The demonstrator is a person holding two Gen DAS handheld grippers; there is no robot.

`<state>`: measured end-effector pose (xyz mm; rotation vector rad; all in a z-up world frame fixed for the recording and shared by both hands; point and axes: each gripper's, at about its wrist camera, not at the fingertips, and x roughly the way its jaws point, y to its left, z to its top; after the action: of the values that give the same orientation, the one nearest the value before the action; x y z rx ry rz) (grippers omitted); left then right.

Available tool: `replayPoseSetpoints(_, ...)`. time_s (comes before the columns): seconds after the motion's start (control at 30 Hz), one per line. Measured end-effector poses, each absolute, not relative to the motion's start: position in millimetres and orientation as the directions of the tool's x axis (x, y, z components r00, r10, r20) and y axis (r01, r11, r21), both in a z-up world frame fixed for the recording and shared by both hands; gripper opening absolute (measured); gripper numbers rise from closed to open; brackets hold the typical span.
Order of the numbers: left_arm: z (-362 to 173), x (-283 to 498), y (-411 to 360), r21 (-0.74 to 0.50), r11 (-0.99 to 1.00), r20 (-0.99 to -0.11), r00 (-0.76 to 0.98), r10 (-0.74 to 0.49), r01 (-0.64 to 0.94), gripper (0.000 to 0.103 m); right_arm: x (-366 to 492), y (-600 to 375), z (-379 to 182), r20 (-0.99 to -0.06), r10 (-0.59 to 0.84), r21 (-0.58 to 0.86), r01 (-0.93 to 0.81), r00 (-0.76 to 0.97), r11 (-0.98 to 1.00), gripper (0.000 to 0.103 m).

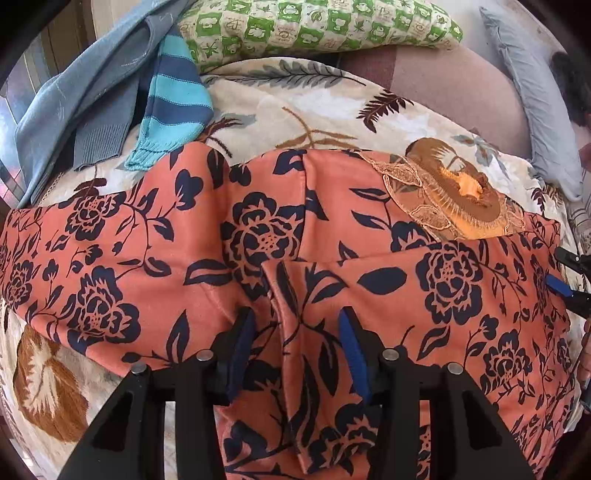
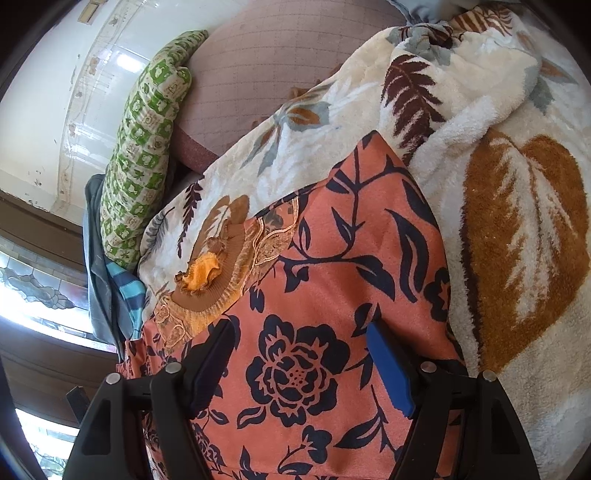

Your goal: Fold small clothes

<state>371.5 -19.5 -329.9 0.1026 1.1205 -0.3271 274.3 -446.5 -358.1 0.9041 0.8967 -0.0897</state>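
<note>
An orange garment with a dark navy flower print (image 1: 147, 258) lies spread across a cream leaf-patterned blanket (image 1: 295, 103) on a bed. Its brown embroidered neckline with an orange ruffle (image 1: 465, 195) is at the far right. My left gripper (image 1: 299, 325) is open, its fingers on either side of a raised fold of the garment near its front edge. My right gripper (image 2: 303, 339) is open over the same garment (image 2: 325, 280), near the neckline (image 2: 207, 273). Its fingertips (image 1: 557, 280) show at the right edge of the left wrist view.
A blue-striped garment (image 1: 173, 99) and a grey-blue knit garment (image 1: 74, 96) lie at the blanket's far left. A green-and-white checked pillow (image 1: 314, 26) and a grey pillow (image 1: 532, 96) sit behind. A tiled wall (image 2: 74, 92) and window are to the left in the right wrist view.
</note>
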Motion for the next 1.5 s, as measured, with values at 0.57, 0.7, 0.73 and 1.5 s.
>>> replayPoseSetpoints(0.57, -285.0, 383.1, -26.6, -0.012, 0.960, -0.739, 0.643, -0.198, 0.281, 0.006, 241.8, -495.6, -326.0, -0.537, 0.194, 0.755, 0.365, 0.821, 0.546, 0.076)
replayPoseSetpoints(0.7, -311.5, 390.0, -35.7, 0.094, 0.960, -0.808, 0.584, -0.082, 0.265, 0.006, 250.0, -492.9, -336.3, -0.531, 0.270, 0.783, 0.344, 0.803, 0.518, 0.076)
replayPoseSetpoints(0.73, -316.1, 390.6, -36.7, 0.109, 0.959, -0.814, 0.578, -0.065, 0.261, 0.006, 257.0, -489.1, -343.9, -0.563, 0.301, 0.772, 0.360, 0.770, 0.524, 0.076)
replayPoseSetpoints(1.5, -249.8, 329.7, 240.6, -0.169, 0.919, -0.819, 0.569, 0.070, -0.357, 0.074, 274.9, -339.0, -334.4, -0.680, 0.397, 0.581, 0.123, 0.616, 0.805, 0.060)
